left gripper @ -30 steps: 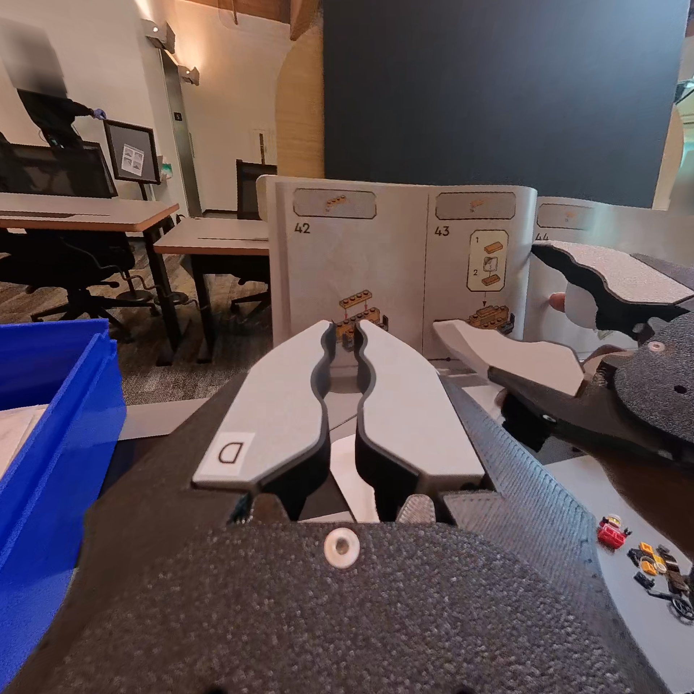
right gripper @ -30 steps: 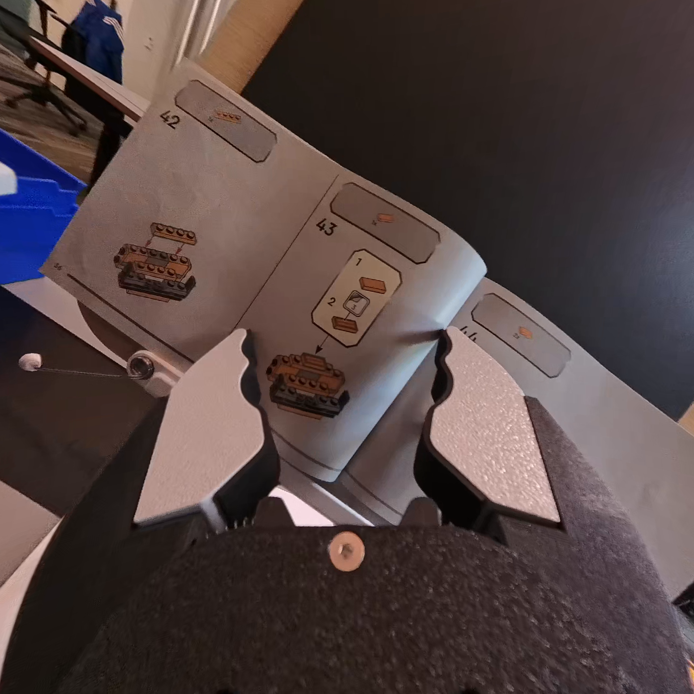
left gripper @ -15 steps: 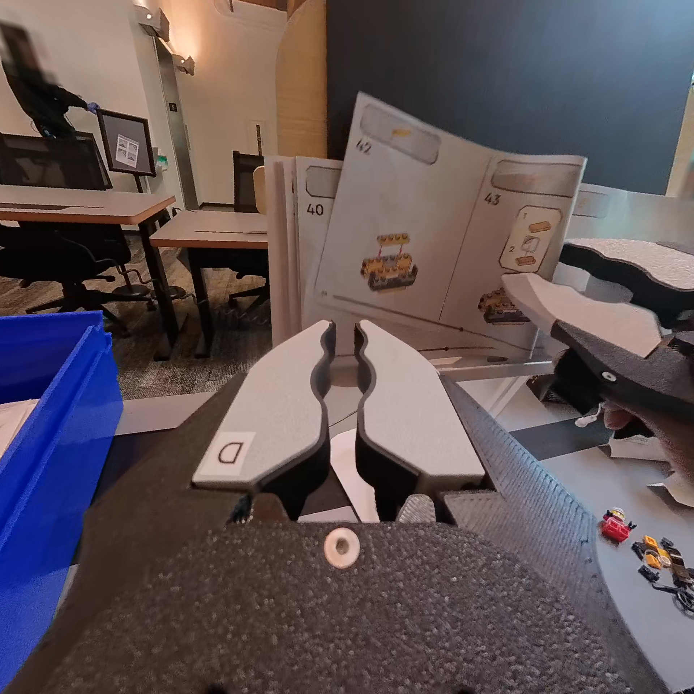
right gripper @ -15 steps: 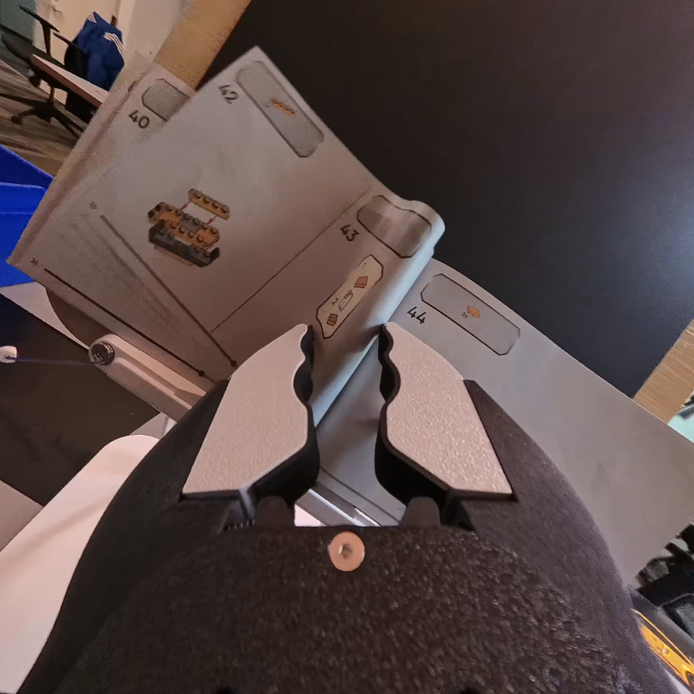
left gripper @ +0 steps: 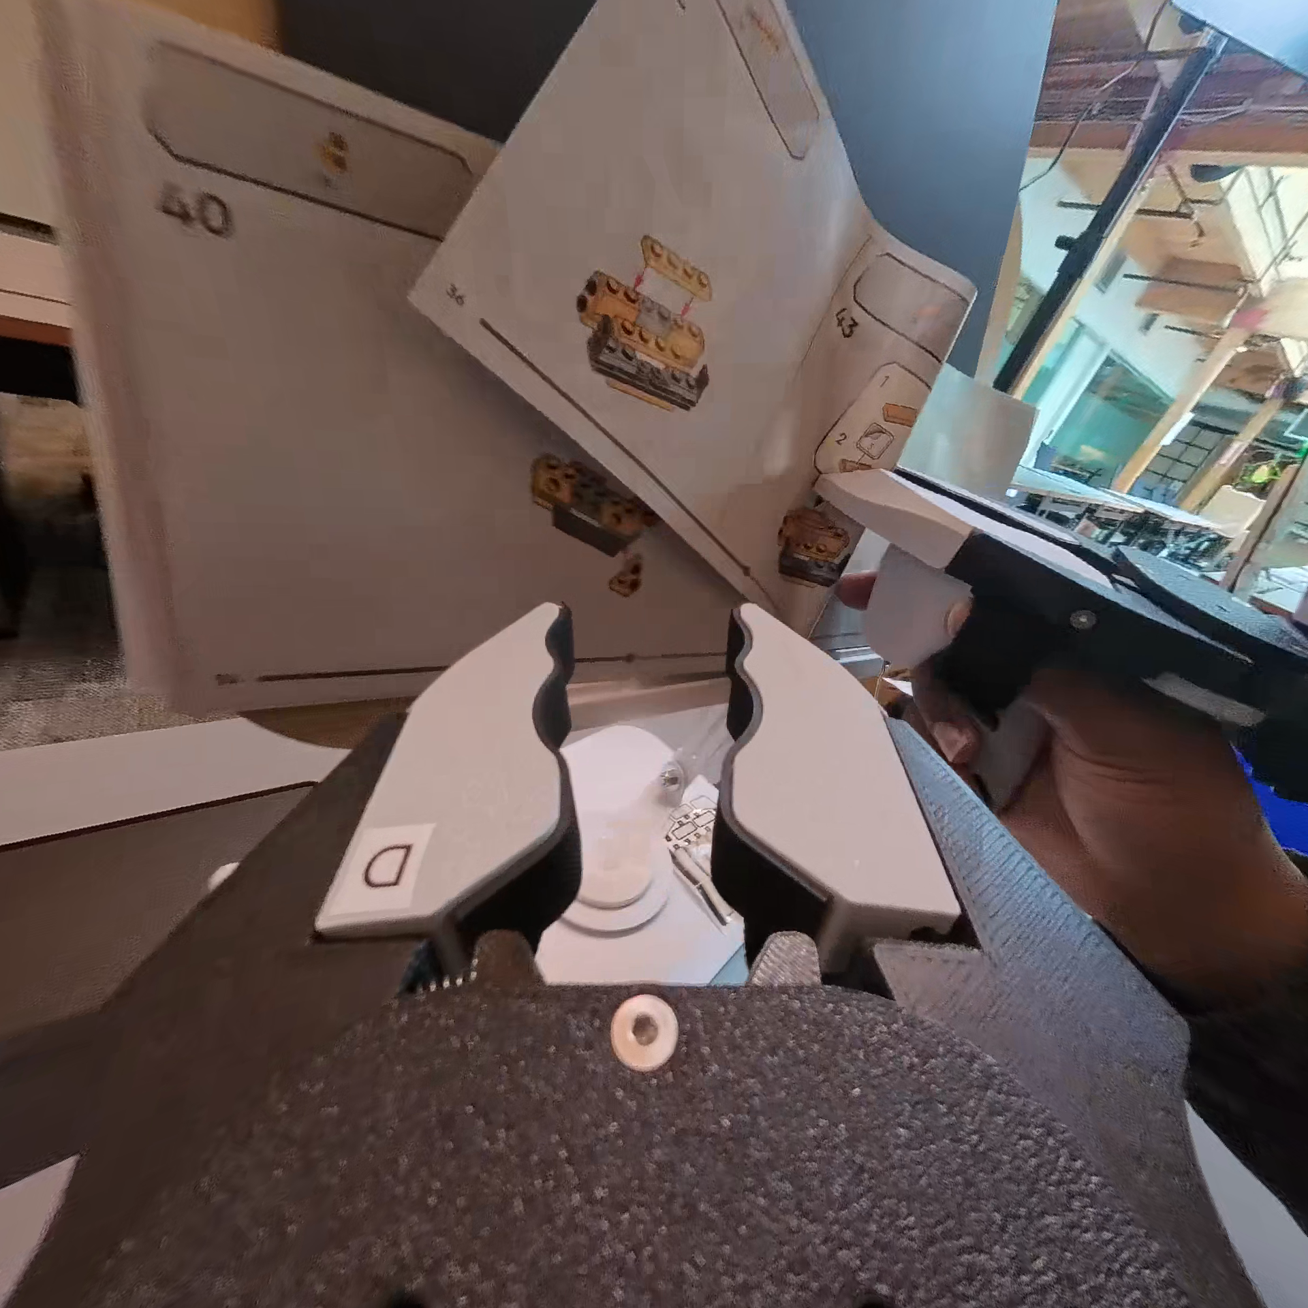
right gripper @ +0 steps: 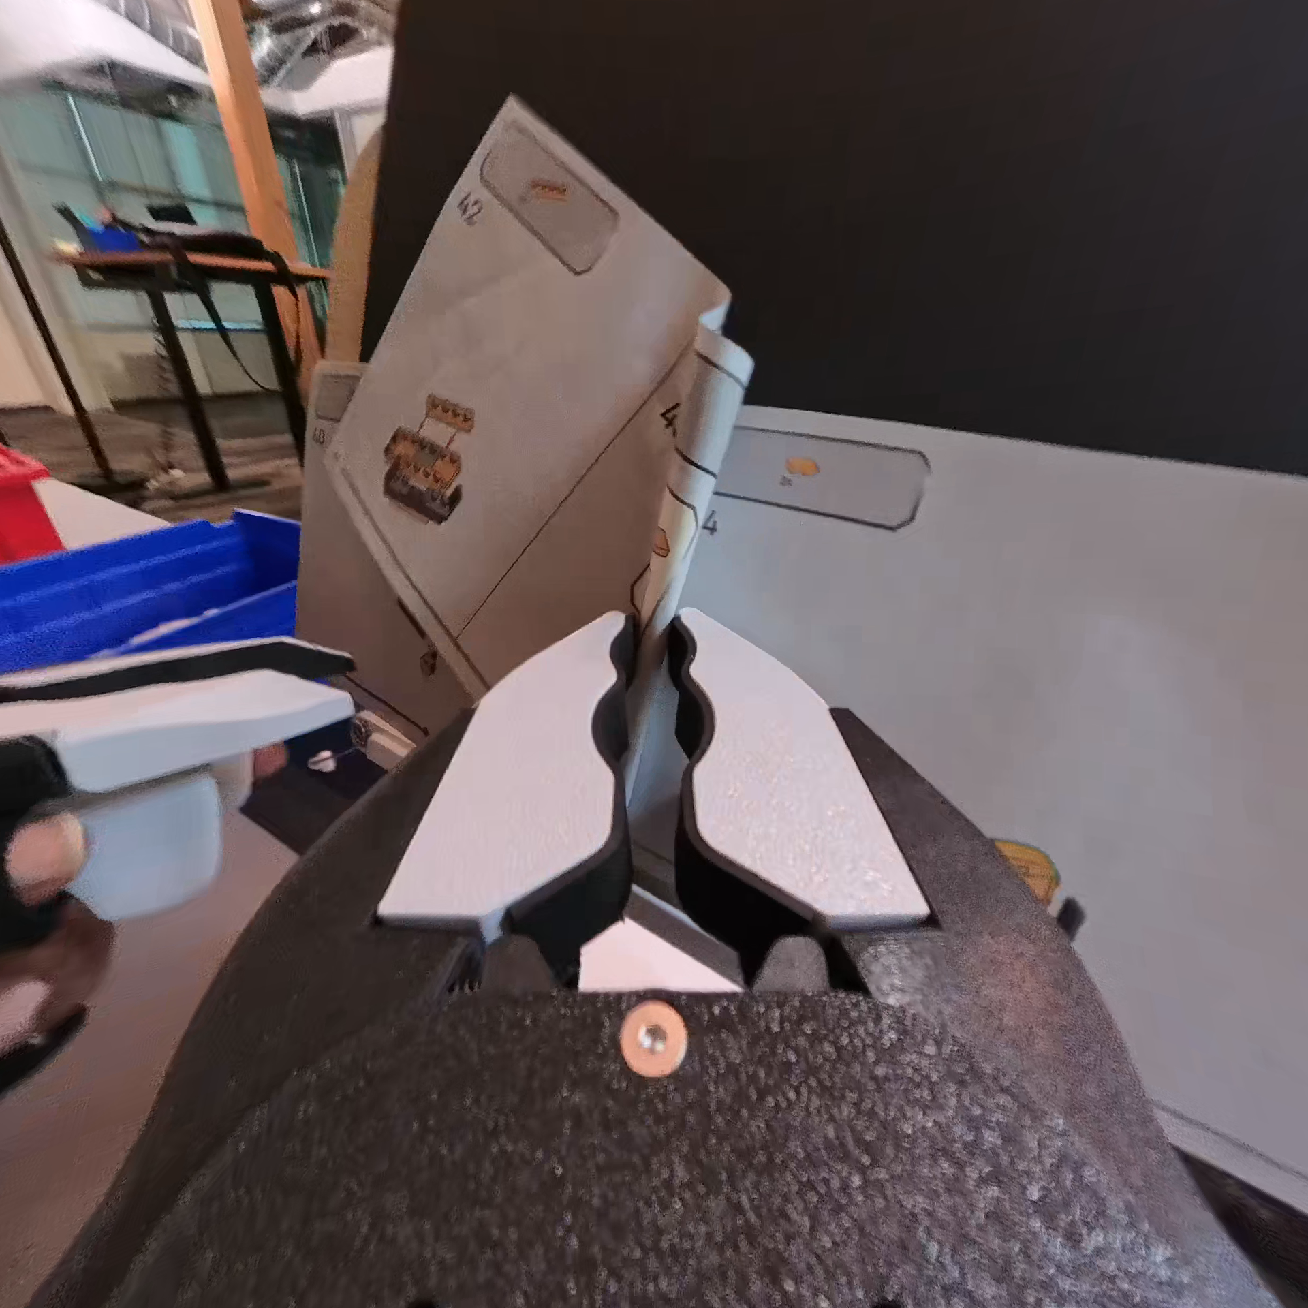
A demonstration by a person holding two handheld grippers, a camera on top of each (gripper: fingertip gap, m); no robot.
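Right claw (right gripper: 650,626) clamped on curled grey paper page (right gripper: 538,425) of upright instruction booklet (right gripper: 1026,637), lifting it off the spread; left claw (left gripper: 645,623) apart, empty, just beside booklet.

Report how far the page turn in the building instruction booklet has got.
Done: the right claw has pinched the lower edge of one page of the booklet and lifted it clear of the spread. In hand: that page stands curled and tilted between the two sides. Left: laying it flat. The left claw is open and holds nothing, near the booklet's foot.
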